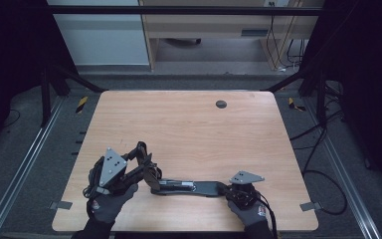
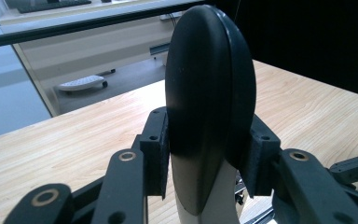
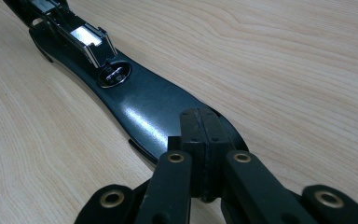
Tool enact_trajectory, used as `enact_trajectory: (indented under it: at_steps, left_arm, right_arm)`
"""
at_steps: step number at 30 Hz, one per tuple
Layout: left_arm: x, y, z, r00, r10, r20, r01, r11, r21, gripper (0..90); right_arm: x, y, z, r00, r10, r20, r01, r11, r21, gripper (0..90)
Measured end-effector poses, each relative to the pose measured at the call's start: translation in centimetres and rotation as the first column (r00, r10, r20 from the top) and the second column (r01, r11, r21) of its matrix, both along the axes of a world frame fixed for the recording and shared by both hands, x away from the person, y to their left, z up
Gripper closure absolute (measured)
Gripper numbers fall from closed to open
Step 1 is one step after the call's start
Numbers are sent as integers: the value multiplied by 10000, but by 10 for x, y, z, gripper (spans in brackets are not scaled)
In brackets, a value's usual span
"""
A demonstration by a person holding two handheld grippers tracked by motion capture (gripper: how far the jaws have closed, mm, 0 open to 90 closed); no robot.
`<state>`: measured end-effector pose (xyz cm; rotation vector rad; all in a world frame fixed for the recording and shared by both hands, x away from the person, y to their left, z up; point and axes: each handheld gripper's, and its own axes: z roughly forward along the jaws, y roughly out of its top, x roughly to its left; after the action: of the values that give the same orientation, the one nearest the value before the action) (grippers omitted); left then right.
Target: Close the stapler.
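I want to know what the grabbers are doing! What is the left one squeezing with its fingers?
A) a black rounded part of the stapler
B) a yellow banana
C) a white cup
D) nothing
A: in the left gripper view, the fingers press both sides of the black rounded part.

Stapler's far end hidden behind the left gripper; its front tip cut off by the right gripper view's top edge; table hole too small to identify.

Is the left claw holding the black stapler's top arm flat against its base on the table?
No: in the high view the left claw holds the stapler's top arm swung up, away from the base.
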<state>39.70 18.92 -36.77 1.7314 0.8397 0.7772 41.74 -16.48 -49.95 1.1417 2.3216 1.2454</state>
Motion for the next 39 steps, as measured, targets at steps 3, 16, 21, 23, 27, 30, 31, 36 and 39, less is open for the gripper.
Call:
enact_trajectory:
  at_steps: [3,16,21,23,27,30,31,36,39]
  left_arm:
    - [0,-3,1,10000,-6,46,5,9999,117,586]
    - [-2,-16,1,9996,-22,274,6,9984,570,586]
    - [-2,-22,1,9992,-45,386,15,9971,760,586]
    - [-3,-26,1,9988,-58,478,14,9959,907,585]
    - [-3,-30,1,9986,-75,530,20,9945,1043,585]
    - [-3,-33,0,9984,-79,565,14,9935,1136,585]
    - [-3,-34,0,9983,-77,573,11,9935,1140,585]
    - [-4,-40,0,9977,-77,679,-14,9913,1319,585]
    - [-4,-42,0,9973,-68,730,-36,9899,1414,585]
  right_arm:
    - [0,0,0,10000,20,9,-20,10000,-8,900]
    - [0,0,0,10000,9,-9,-9,10000,24,900]
    - [0,0,0,10000,11,-19,-11,10000,34,900]
    - [0,0,0,10000,15,-24,-15,10000,33,900]
    - [0,0,0,10000,13,-36,-13,10000,42,900]
    - [0,0,0,10000,13,-37,-13,10000,43,900]
    - [0,0,0,10000,12,-37,-12,10000,43,900]
    - [0,0,0,10000,16,-35,-16,10000,44,900]
    - [0,1,0,10000,-5,-38,5,10000,47,900]
